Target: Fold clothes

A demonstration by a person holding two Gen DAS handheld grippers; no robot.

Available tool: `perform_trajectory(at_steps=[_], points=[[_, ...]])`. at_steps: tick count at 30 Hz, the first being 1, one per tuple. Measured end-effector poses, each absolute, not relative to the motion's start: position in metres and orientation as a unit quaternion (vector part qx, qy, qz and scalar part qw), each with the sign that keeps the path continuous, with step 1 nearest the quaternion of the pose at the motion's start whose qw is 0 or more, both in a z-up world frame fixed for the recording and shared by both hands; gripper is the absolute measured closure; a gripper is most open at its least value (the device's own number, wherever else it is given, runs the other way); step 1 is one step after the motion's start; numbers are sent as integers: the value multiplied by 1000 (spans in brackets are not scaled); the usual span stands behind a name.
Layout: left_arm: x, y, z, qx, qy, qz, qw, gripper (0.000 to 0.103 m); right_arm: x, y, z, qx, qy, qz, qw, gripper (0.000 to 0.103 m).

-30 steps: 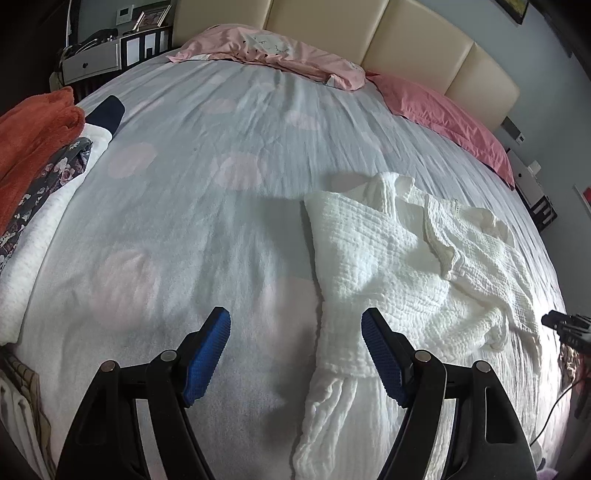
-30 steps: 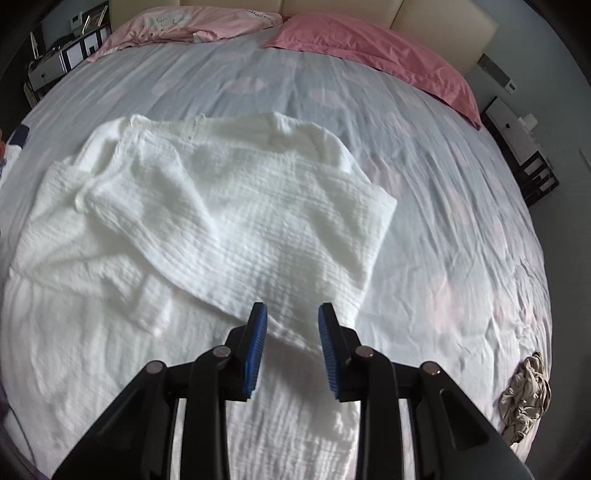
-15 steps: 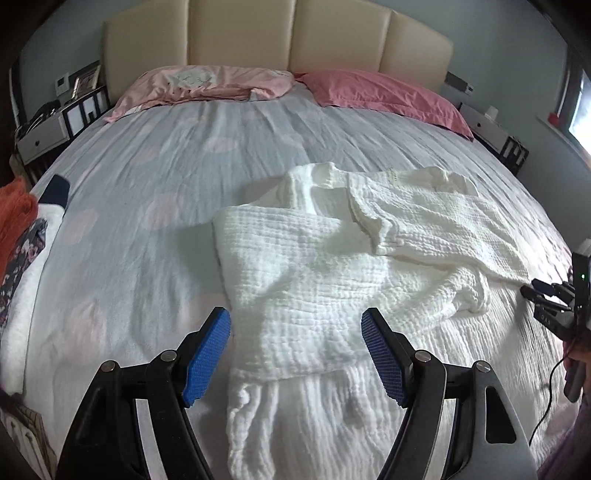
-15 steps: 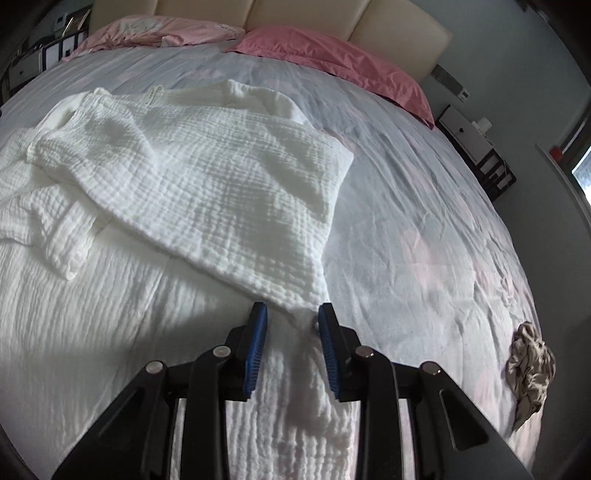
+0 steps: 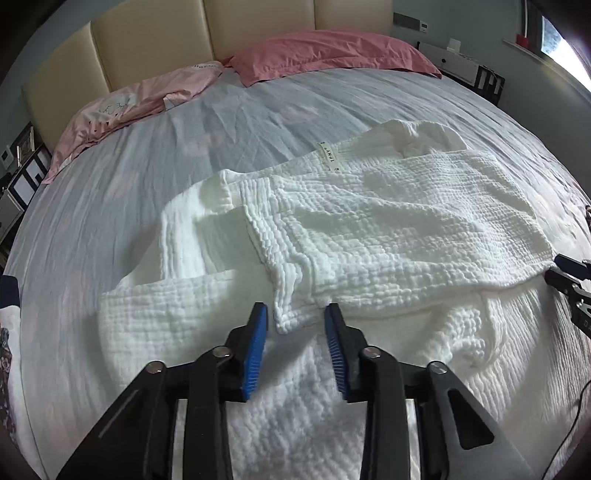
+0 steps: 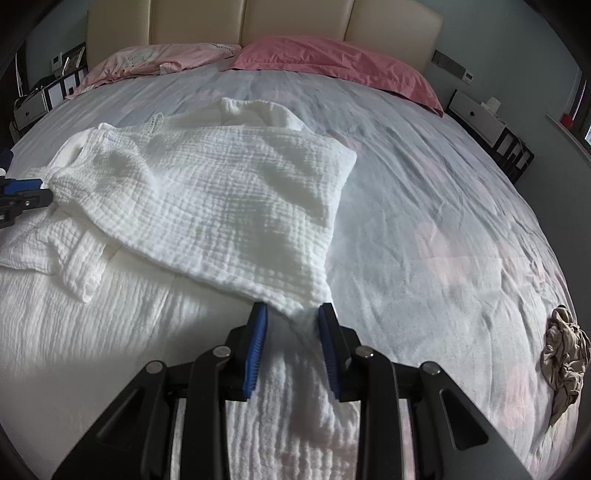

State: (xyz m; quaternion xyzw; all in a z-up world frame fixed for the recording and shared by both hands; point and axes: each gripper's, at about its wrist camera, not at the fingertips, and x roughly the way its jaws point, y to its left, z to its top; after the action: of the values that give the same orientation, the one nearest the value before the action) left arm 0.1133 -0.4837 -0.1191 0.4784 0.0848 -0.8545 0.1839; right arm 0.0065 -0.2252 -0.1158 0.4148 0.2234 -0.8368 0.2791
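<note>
A white crinkled garment point(image 5: 388, 236) lies partly folded on the bed, one side panel laid over its body; it also shows in the right wrist view point(image 6: 221, 199). My left gripper point(image 5: 295, 317) is open, its blue pads either side of a folded corner of the panel. My right gripper point(image 6: 291, 314) is open, its pads either side of the panel's other corner near the garment's right edge. Each gripper shows at the edge of the other's view: the right gripper point(image 5: 569, 273) and the left gripper point(image 6: 22, 195).
The bed has a grey-blue sheet point(image 6: 424, 184) with pale pink spots. Two pink pillows point(image 5: 332, 51) lie by the beige headboard point(image 6: 258, 18). A crumpled tan cloth point(image 6: 565, 350) lies at the bed's right edge. Nightstands point(image 6: 487, 125) flank the bed.
My left gripper swung right over the garment and narrowed its jaws around the folded corner. My right gripper stayed at the panel's other corner and opened wider.
</note>
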Motion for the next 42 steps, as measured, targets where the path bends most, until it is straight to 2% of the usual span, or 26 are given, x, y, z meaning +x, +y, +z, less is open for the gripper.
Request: perform_trajectory(at_steps=[1,3,5,13,16,20,25,27,28,35,36,38,42], points=[[113,-486,-119,477,96,-854,187,90,5,-224,-115,414,219,-838,280,76],[112,-490,-120,473,117,-852,194,98,3,-223,-114,414,212,-839,282,86],[115,-490,-113,464,131,-854,197,99,1,-218,-108,417,189,-842,286,91],[139,-455,-67,446,114,-868,185,99,-16,-179,-91,457,88,-846,259,93],[144,-449,-87,480,92,-850,199,99,-22,-169,-99,491,70,-832,250,93],[152,-457,-118,510,115,-828,204,99,-26,-160,-114,524,61,-814,243,93],[161,-460,-117,509,131,-821,222,88,-30,-150,-116,535,27,-808,244,93],[177,-459,-105,492,142,-828,227,60,-30,-144,-113,535,1,-807,251,90],[187,-457,-100,485,145,-832,229,56,-29,-141,-111,534,-11,-806,256,90],[256,-442,-86,506,140,-806,275,54,-7,-143,-96,529,-20,-801,280,89],[267,-441,-86,515,146,-797,282,54,-2,-144,-96,534,-18,-798,280,86],[288,-438,-87,524,157,-785,290,54,14,-141,-92,540,-13,-795,276,68],[329,-433,-93,534,191,-769,294,54,43,-125,-90,553,23,-794,251,61]])
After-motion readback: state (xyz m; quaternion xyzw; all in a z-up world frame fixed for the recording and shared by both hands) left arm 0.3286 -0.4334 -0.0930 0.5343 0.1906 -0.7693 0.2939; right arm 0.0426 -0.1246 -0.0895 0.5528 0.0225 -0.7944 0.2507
